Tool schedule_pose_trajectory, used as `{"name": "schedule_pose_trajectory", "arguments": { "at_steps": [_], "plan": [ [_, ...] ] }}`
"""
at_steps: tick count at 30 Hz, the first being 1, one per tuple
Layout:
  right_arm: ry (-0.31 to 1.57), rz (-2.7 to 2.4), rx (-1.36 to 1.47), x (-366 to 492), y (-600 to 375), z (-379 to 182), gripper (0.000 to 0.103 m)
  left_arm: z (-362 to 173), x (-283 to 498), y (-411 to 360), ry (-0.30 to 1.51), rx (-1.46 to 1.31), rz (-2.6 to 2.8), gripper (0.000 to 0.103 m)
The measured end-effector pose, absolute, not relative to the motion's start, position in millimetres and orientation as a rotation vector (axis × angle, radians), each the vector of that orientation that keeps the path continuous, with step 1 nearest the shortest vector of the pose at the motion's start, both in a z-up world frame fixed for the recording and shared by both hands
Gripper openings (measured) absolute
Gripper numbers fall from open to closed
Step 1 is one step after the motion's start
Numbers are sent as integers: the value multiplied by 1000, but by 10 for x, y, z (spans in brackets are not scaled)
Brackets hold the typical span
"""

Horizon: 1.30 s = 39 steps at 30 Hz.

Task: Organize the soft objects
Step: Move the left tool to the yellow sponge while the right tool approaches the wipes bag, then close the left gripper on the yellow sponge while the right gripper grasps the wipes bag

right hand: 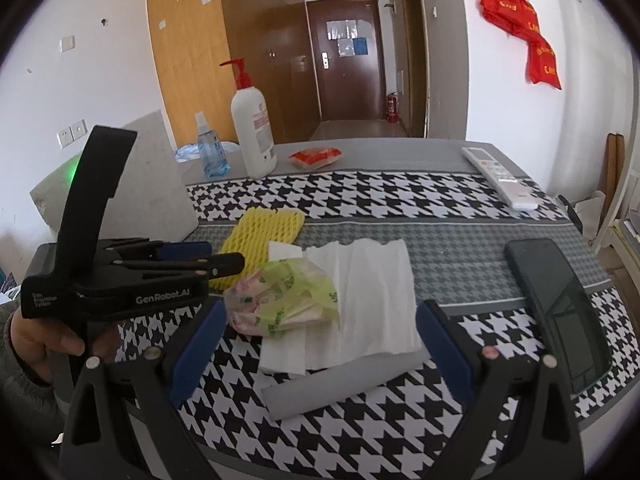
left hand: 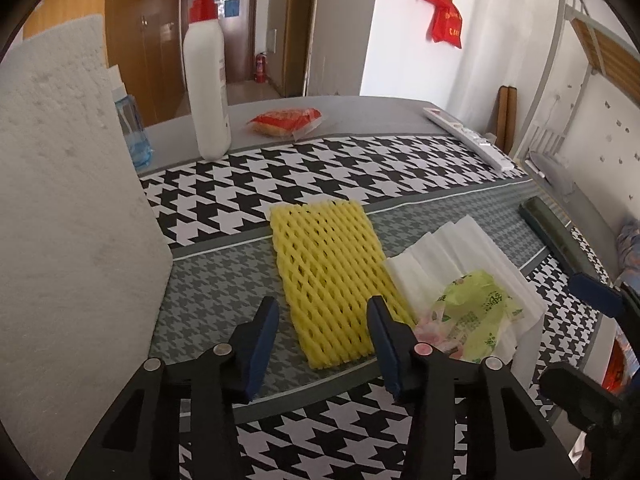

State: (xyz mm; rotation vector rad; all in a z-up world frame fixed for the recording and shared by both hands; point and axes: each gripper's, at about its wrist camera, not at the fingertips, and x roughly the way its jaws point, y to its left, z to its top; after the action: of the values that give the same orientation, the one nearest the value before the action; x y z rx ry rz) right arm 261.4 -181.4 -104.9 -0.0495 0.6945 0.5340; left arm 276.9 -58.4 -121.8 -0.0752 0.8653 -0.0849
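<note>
text: "GenRobot.AI" | on: left gripper (right hand: 224, 262) body, white lettering | other labels: too small to read

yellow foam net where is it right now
The yellow foam net lies flat on the houndstooth cloth, centre of the left wrist view, its right edge against the white tissue, ahead of the left tool.

The near strip of the black-and-white houndstooth tablecloth (right hand: 360, 432) lies bare, giving open passage. The centre is occupied by a yellow foam net sleeve (left hand: 328, 280), overlapping white paper tissues (right hand: 360, 300) and a crumpled green plastic bag (right hand: 288, 300). A tall grey-white foam block (left hand: 72, 200) walls the left; a dark flat phone (right hand: 560, 312) lies right.
</note>
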Motion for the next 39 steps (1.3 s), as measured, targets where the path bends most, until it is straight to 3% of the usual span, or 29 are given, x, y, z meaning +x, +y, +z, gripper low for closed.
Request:
{"name": "schedule_pose_trajectory", "arguments": {
  "at_steps": [8,18,26,39],
  "plan": [
    [721,569,-70,2727,-1690,-1103,98,-1265,2845,-563,887,-90,-119,40],
    [767,637,-9,2769,-1643,-1137,98,-1271,2828,-578,845,-76,-144,18],
    [827,627,33,2849,-1635,-1216,97,-1259,2820,-516,831,-109,-156,11],
    [890,655,65,2804,-1622,-1299,69,-1206,2743,-515,791,-115,-180,11]
  ]
}}
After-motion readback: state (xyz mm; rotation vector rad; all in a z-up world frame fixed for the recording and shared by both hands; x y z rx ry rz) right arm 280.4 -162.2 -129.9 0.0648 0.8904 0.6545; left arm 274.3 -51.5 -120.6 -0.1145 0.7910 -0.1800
